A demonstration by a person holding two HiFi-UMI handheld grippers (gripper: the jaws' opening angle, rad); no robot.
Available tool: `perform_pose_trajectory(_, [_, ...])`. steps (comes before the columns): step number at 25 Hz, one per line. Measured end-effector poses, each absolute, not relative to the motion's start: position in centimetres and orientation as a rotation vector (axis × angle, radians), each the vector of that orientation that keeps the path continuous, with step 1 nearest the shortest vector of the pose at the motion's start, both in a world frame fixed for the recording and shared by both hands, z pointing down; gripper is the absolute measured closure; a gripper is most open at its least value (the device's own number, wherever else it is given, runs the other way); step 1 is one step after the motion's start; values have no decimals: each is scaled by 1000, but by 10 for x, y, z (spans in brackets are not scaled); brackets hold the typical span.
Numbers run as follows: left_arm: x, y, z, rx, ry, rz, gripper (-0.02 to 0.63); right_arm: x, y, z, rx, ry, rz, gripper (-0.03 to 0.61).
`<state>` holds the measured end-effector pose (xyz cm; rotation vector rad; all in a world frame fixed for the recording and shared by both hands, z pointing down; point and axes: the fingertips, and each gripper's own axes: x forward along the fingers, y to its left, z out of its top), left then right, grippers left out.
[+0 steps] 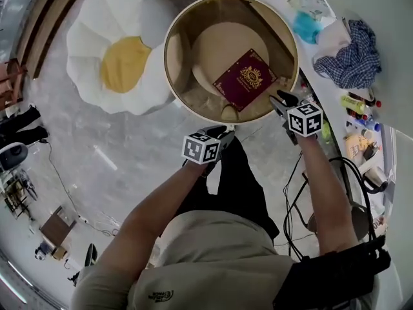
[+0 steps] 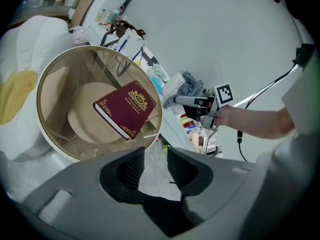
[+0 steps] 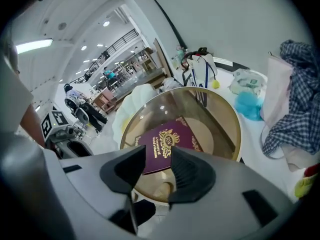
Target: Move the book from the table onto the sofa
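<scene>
A maroon book (image 1: 246, 79) with gold ornament lies flat on a round glass-topped table (image 1: 175, 88) with a gold rim. It also shows in the left gripper view as the book (image 2: 128, 109) and in the right gripper view as the book (image 3: 167, 142). To the table's left sits a white, egg-shaped sofa (image 1: 97, 34) with a yellow centre. My left gripper (image 1: 222, 133) hovers off the table's near rim, open and empty (image 2: 156, 156). My right gripper (image 1: 277, 99) is over the near right rim, just short of the book, open with nothing between its fingers (image 3: 159, 156).
A white bench (image 1: 335, 89) runs along the right with a checked cloth (image 1: 352, 57), a turquoise object (image 1: 306, 26), bottles and clutter. Cables (image 1: 293, 192) trail on the floor beside my legs. Furniture and people stand far off at the left.
</scene>
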<state>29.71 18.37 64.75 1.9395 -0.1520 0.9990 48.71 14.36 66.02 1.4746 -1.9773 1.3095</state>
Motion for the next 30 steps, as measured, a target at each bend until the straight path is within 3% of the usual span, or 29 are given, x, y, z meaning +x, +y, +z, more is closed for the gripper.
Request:
perform_pose_trajectory(8, [320,159,708,1830,-241,1031,467,538,98,726,1478,-1926,1340,417])
perform_pose_trajectory(17, [334,128,755,1732,-353,952,462,541,81,780,1398,-1982,1471,416])
perform_pose_trajectory(27, [345,118,784,1629,-392,931,465,535,83,788,1446,-2024,1579,445])
perform_pose_trajectory(30, [341,116,780,1627,-415,940,496,535,83,782,1459,-2017,1581,460])
